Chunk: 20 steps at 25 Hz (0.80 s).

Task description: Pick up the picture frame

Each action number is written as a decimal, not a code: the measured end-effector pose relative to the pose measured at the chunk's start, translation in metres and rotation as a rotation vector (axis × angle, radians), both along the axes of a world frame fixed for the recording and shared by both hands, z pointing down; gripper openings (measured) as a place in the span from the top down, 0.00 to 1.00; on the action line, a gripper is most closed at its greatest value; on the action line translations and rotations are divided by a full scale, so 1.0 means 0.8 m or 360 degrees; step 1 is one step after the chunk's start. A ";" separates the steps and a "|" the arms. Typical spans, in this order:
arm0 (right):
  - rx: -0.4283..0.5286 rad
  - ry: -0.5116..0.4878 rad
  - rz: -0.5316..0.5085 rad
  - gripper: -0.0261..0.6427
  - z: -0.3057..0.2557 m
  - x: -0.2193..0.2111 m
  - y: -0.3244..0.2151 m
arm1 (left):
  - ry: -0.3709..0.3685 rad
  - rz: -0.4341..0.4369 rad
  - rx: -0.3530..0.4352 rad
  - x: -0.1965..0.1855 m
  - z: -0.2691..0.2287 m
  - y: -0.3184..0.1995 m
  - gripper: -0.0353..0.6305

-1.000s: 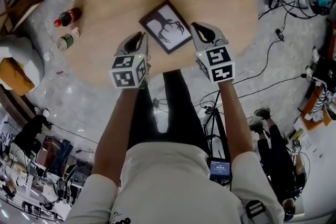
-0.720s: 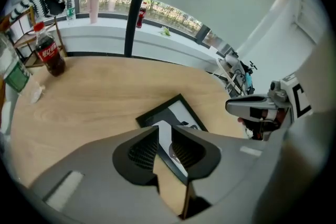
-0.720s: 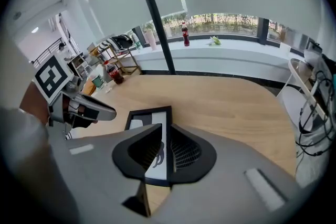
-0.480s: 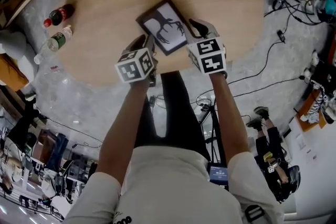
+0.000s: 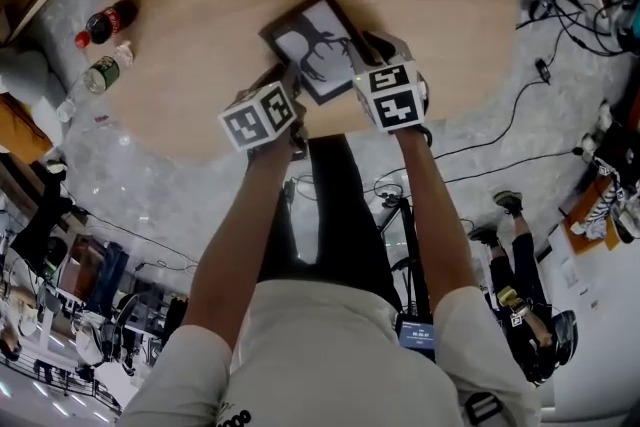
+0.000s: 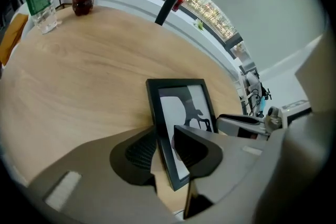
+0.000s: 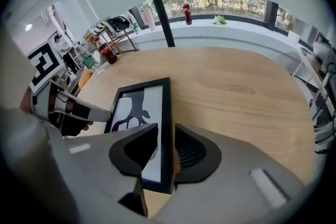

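A pale oval wooden table stands on a grey speckled floor. Left of the table stand a cola bottle and a green-labelled bottle. Right of it, black cables trail. Beyond its far edge a white ledge runs under bright windows, with a black pole in front.

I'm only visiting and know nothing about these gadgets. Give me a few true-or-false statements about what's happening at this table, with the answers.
1. The picture frame lies flat on the wooden table. True.
2. Only one gripper is at the frame. False: the left gripper and the right gripper are both at it, on opposite sides.
3. Both pairs of jaws are clamped tight on the frame. False: they have just been opening and stand apart, each with an edge of the frame between them.
4. The frame's border is black. True.
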State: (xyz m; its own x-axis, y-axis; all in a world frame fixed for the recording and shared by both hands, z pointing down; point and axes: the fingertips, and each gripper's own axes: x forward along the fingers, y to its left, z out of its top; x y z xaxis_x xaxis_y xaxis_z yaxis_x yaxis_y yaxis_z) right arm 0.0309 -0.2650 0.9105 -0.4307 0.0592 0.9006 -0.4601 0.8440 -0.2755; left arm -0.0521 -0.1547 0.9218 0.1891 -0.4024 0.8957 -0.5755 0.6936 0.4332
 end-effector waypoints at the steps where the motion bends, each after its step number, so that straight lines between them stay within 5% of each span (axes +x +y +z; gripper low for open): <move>1: -0.0005 -0.0002 -0.0001 0.80 0.002 0.000 0.000 | 0.0000 0.0005 -0.0005 0.001 0.002 0.000 0.77; 20: 0.0000 0.0067 -0.0061 0.81 0.018 -0.006 0.008 | 0.0001 -0.0024 -0.0043 0.010 0.017 0.005 0.78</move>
